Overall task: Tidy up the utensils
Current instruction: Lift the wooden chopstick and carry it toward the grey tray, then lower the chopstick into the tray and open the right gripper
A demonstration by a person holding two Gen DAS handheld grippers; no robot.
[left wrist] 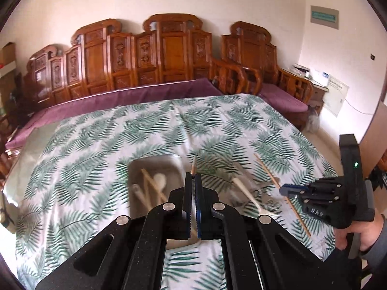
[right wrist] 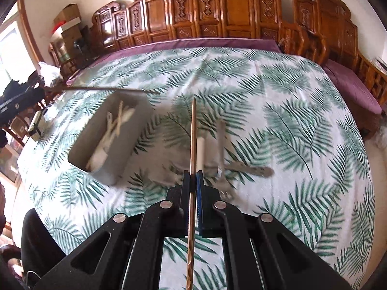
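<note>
My left gripper [left wrist: 193, 175] is shut on a wooden chopstick [left wrist: 193, 165], whose tip pokes out above the grey utensil tray [left wrist: 169, 162]. The tray holds several chopsticks and white spoons. In the right wrist view the same tray [right wrist: 113, 162] lies left of centre. There the left gripper [right wrist: 36, 93] holds its chopstick [right wrist: 108, 89] out over the tray's far end. My right gripper [right wrist: 193, 172] is shut on another wooden chopstick [right wrist: 192, 133], above the loose cutlery. It also shows at the right of the left wrist view as the right gripper [left wrist: 283, 189], held by a hand [left wrist: 350, 236].
On the fern-print tablecloth [right wrist: 290, 111] lie a white spoon [right wrist: 200, 149], a metal fork [right wrist: 220, 145] and a metal utensil [right wrist: 251, 170]; all are blurred. A carved wooden bench with purple cushions [left wrist: 145, 96] runs behind the table. Boxes [right wrist: 70, 21] are stacked at the far left.
</note>
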